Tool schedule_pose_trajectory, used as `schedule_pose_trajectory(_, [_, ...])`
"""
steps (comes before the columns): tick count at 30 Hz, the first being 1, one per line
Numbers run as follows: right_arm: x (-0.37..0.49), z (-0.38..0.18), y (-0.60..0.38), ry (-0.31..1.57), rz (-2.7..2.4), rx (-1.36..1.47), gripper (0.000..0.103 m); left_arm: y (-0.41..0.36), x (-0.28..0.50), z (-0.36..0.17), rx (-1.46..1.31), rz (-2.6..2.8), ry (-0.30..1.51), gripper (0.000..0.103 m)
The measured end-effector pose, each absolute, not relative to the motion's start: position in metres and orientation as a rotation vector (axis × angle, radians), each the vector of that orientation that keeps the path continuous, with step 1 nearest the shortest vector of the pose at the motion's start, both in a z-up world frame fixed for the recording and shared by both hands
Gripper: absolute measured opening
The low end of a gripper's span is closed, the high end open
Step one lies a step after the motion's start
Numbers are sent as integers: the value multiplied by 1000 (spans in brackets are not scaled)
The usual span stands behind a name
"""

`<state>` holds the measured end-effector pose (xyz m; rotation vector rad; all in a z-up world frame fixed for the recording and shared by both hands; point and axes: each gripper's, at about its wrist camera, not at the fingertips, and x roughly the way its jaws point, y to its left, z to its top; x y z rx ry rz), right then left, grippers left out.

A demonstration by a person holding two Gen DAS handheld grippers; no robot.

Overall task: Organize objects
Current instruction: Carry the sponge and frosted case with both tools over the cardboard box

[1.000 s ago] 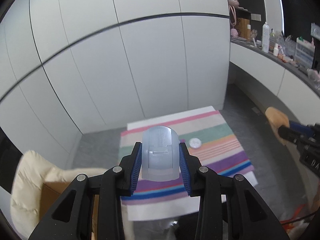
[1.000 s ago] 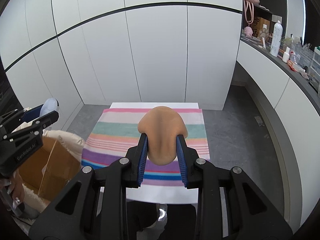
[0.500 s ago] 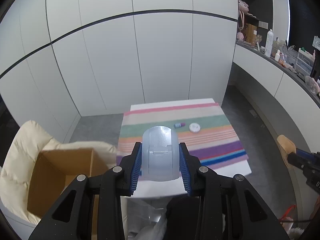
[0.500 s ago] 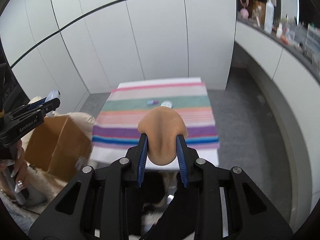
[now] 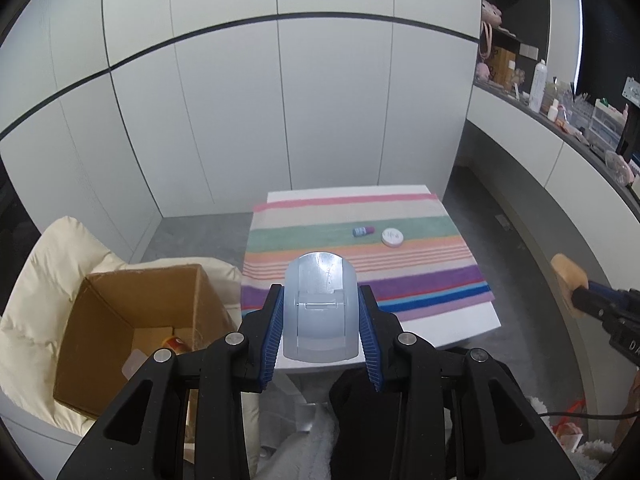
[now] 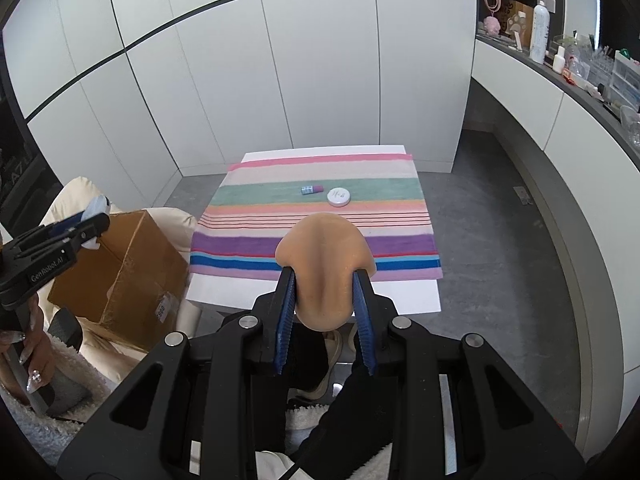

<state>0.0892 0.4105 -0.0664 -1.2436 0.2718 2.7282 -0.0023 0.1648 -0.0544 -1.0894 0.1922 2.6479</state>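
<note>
At about eight o'clock from the left tongs [image 5: 320, 320], an open box [image 5: 132, 332] is seen on a cream cushion [image 5: 44, 280], beside the left edge of the counter [image 5: 440, 330]. The left tongs are closed on a pale blue dispenser [image 5: 320, 308], held upright between the pads. The right tongs [image 6: 324, 300] are closed on a tan sponge [image 6: 324, 264], its long axis lying along the fingers. On the striped cloth [image 6: 320, 240], a small bottle [image 6: 311, 189] and a white tin [image 6: 338, 197] are left at twelve o'clock, well apart from both tongs. The box is probably the destination, and it lies nearer to the left hand. From the right tongs it is at nine o'clock, so a longer reach across would be needed.
</note>
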Motion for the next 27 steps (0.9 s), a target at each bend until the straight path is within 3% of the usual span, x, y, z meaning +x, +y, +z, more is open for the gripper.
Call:
schedule_pose_trajectory(15, [50, -82, 356, 177, 2810, -1372, 29, 110, -14, -61, -1166, 2728, 115, 37])
schedule_pose_trajectory(27, [11, -95, 267, 25, 2972, -1527, 29, 14, 2, -71, -1289, 2902, -12, 37])
